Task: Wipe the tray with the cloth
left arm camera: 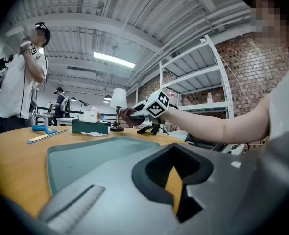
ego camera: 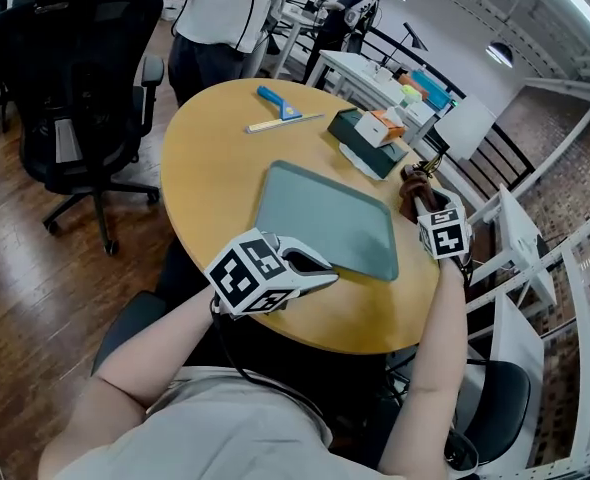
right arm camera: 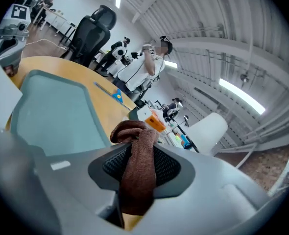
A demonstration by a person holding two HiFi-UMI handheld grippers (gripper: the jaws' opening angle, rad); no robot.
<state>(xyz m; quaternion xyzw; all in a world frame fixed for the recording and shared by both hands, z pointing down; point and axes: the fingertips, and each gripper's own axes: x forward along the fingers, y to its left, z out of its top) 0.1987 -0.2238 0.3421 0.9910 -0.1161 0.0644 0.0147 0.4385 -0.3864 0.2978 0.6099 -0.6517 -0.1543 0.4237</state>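
The wearer's bare forearms (ego camera: 175, 343) are seen closest, each ending in a hand-held gripper with a marker cube. The left gripper (ego camera: 325, 272) is laid low over the round wooden table (ego camera: 205, 168), its tips at the near corner of the grey-green tray (ego camera: 325, 218). In its own view the left gripper (left arm camera: 176, 185) is seen with its jaws pressed together on nothing, only a thin sliver of tabletop showing between them. The tray (left arm camera: 85, 160) is spread out ahead of it and to its left. The right gripper (ego camera: 421, 204) is held up off the table beyond the tray's right edge. A brown cloth (right arm camera: 137, 146) is pinched between the jaws of the right gripper (right arm camera: 137, 180), bunched above the tips and hanging down through them. From that gripper the tray (right arm camera: 51, 111) is seen below and to its left, and the cloth (ego camera: 413, 190) appears clear of it. Further ahead of both grippers, a dark green tissue box (ego camera: 360, 138) with a white and orange carton (ego camera: 380, 126) on top is set past the tray's far edge. Beyond it, a blue scraper (ego camera: 278, 103) and a pale wooden strip (ego camera: 285, 123) are laid near the table's far rim. A black office chair (ego camera: 85, 58) is stood well to the left gripper's left, and a standing person (ego camera: 225, 18) is seen behind the table.
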